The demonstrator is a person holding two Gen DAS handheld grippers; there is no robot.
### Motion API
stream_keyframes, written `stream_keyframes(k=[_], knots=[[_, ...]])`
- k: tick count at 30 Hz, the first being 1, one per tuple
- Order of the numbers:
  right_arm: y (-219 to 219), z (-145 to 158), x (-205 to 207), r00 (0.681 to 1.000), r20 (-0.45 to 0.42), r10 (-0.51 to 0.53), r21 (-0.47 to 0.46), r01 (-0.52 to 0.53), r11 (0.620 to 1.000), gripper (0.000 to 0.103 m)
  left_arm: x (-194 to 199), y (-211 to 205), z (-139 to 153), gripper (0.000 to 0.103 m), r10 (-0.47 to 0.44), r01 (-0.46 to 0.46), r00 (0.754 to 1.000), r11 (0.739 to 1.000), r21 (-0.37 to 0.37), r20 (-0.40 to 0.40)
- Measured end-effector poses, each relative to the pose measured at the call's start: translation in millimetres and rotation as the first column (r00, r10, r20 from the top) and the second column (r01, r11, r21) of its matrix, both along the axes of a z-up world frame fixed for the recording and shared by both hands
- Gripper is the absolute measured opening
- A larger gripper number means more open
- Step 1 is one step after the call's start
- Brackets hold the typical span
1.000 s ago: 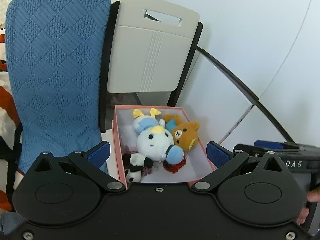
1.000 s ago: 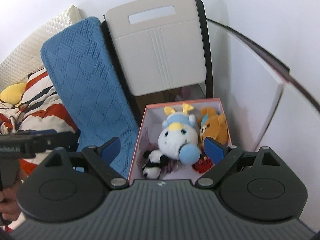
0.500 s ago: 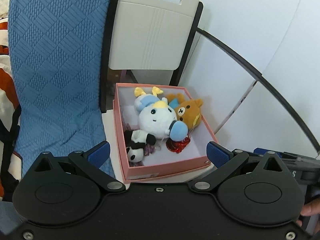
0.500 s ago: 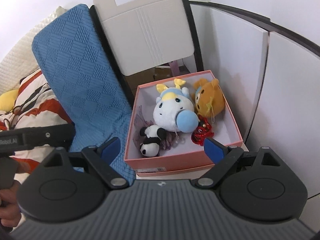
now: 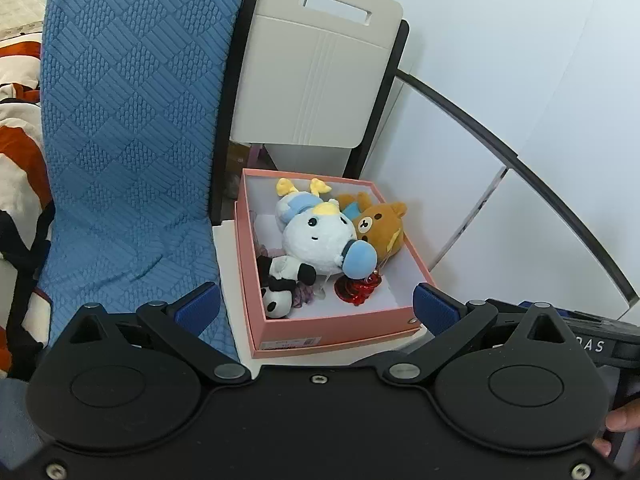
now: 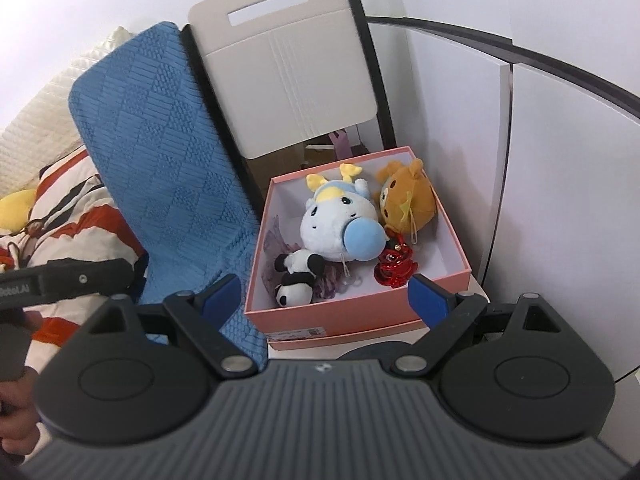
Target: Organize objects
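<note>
A pink box (image 5: 332, 332) (image 6: 340, 316) stands on a small white stand. In it lie a white and blue plush (image 5: 316, 238) (image 6: 340, 228), a brown bear (image 5: 380, 226) (image 6: 408, 202), a small panda (image 5: 280, 284) (image 6: 298, 276) and a red ornament (image 5: 356, 290) (image 6: 394, 270). My left gripper (image 5: 316, 308) is open and empty, held above and in front of the box. My right gripper (image 6: 322, 298) is open and empty too, at the box's near rim.
A blue quilted cushion (image 5: 128, 120) (image 6: 160, 152) leans left of the box. A beige chair back (image 5: 316, 80) (image 6: 288, 80) stands behind it. A white wall panel (image 5: 520, 220) is on the right. Striped bedding (image 6: 60, 208) lies at far left.
Both grippers have pulled back and up from the box, so the whole box with its front wall now shows. The toys have not moved.
</note>
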State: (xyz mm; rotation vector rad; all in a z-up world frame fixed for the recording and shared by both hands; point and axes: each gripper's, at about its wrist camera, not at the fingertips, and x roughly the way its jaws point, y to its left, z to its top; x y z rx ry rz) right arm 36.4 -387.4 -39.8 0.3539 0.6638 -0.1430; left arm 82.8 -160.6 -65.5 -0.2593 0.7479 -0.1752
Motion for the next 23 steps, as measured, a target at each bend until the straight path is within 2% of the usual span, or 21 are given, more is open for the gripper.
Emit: stream_keyframes(k=[6, 15, 23], knots=[[7, -4, -10, 1.000, -0.009, 0.010, 0.050, -0.009, 0.999, 0.092, -16, 0, 6, 0.103, 0.013, -0.013, 1.000, 1.000, 0.017, 0.015], [17, -11, -19, 0.999, -0.016, 0.038, 0.041, -0.037, 0.998, 0.092, -28, -2, 12, 0.103, 0.014, -0.014, 0.999, 1.000, 0.006, 0.040], [15, -14, -16, 1.000, -0.003, 0.021, 0.044, -0.021, 0.999, 0.092, -27, -3, 9, 0.103, 0.005, -0.005, 0.999, 1.000, 0.015, 0.043]])
